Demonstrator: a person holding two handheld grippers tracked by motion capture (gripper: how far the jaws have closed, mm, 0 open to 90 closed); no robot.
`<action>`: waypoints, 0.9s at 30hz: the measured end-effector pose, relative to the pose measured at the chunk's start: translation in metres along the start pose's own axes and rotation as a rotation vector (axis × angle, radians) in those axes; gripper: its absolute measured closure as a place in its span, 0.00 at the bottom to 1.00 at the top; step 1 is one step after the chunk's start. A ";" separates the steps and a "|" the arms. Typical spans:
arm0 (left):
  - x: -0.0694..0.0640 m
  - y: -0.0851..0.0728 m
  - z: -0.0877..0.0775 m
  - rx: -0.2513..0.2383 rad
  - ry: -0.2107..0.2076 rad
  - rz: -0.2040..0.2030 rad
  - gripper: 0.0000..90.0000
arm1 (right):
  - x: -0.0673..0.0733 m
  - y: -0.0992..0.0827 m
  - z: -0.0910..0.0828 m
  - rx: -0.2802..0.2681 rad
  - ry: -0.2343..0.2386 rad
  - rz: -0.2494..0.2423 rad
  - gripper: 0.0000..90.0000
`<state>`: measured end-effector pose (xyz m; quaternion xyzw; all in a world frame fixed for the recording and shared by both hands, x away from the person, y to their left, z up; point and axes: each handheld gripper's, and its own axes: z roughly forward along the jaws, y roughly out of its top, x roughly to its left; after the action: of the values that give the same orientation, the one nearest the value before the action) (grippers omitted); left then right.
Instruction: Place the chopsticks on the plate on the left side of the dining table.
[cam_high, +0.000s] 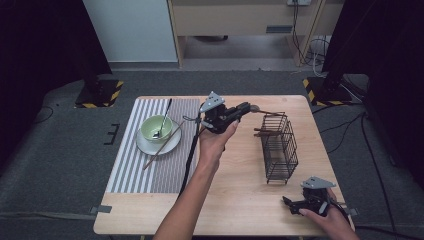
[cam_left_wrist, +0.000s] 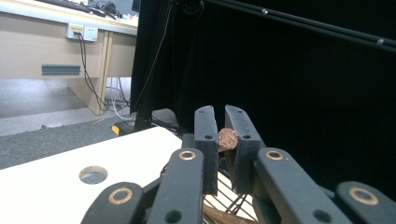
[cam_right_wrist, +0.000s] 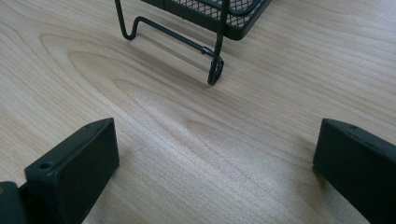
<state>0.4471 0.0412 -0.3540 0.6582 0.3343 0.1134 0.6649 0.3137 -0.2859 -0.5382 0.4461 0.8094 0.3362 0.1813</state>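
My left gripper is clamped on a brown wooden utensil, held over the wire basket rim, apparently for dropping in w/ the others. Right gripper: jaws apart, parked on table, idle.

The left forearm stretches out over the table, its hand raising the left gripper, jaws clamped tight. The right hand rests low, the right gripper with jaws spread wide.
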 end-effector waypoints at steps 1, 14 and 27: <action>0.001 0.000 0.000 -0.002 0.001 -0.001 0.93 | 0.000 0.000 0.000 0.000 0.000 -0.001 0.00; 0.006 0.002 -0.006 -0.061 0.011 -0.024 0.93 | 0.000 0.000 0.000 0.000 0.000 -0.001 0.00; 0.019 0.003 -0.024 -0.088 0.080 -0.014 0.93 | 0.000 0.000 0.000 0.000 0.000 0.000 0.00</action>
<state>0.4487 0.0718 -0.3545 0.6209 0.3600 0.1496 0.6801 0.3137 -0.2859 -0.5382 0.4461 0.8094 0.3362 0.1812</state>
